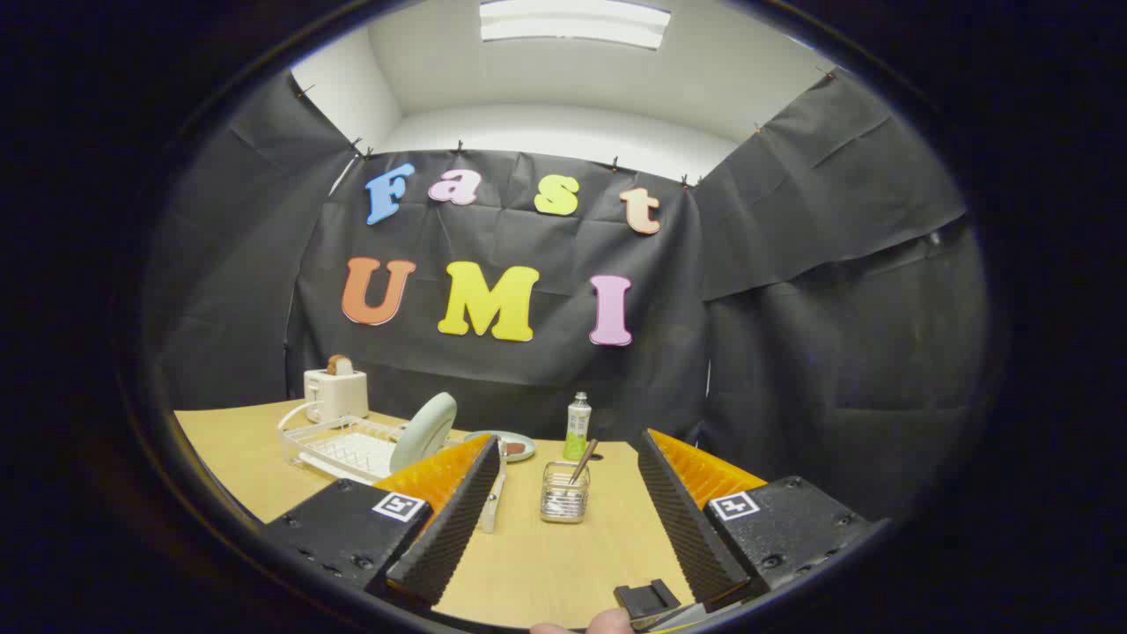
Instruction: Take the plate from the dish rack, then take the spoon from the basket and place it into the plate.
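- Gripper (563, 502) spread wide, holding nothing, above worktop (546, 563).
- Spoon (582, 461) upright in basket (564, 503), between fingers.
- Plate (423, 431) on edge in dish rack (339, 449), left of basket.

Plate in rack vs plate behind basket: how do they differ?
The rack plate stands on edge in the dish rack, tilted; the far plate lies flat on the table. The rack plate is bare; the far plate has something brown on it. Both are round and pale blue-green. The gripper is open, with the basket just ahead between its fingers.
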Available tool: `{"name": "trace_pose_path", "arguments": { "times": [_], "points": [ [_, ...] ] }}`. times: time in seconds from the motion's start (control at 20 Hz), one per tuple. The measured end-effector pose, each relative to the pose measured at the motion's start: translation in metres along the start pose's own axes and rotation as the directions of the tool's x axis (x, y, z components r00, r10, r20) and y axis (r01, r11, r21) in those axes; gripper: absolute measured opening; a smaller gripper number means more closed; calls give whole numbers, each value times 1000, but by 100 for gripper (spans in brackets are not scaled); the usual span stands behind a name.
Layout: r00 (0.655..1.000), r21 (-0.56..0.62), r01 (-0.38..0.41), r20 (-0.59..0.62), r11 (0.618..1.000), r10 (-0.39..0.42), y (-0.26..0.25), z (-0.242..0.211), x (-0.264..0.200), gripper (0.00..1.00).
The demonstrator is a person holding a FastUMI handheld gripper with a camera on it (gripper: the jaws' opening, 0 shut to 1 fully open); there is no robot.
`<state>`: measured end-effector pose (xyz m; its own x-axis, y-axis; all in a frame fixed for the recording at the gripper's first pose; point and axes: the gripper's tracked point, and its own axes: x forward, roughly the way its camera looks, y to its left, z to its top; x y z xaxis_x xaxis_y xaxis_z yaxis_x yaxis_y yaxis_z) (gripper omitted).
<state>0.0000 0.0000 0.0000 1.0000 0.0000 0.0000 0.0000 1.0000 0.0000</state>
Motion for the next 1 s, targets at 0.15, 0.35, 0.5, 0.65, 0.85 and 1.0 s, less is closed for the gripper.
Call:
{"name": "trace_pose_path", "arguments": {
  "times": [0.15,0.35,0.5,0.65,0.85,1.0],
  "points": [
    [1000,10,21,11,1000,-21,-6,3,0,100],
    [1000,21,19,14,1000,-19,-3,2,2,100],
    [1000,32,17,20,999,-17,-3,2,3,100],
    [1000,43,7,13,999,-8,-1,0,4,100],
    [1000,41,-3,-5,999,3,3,-4,6,100],
    [1000,51,-19,-11,998,20,7,-4,10,100]
  ]
}}
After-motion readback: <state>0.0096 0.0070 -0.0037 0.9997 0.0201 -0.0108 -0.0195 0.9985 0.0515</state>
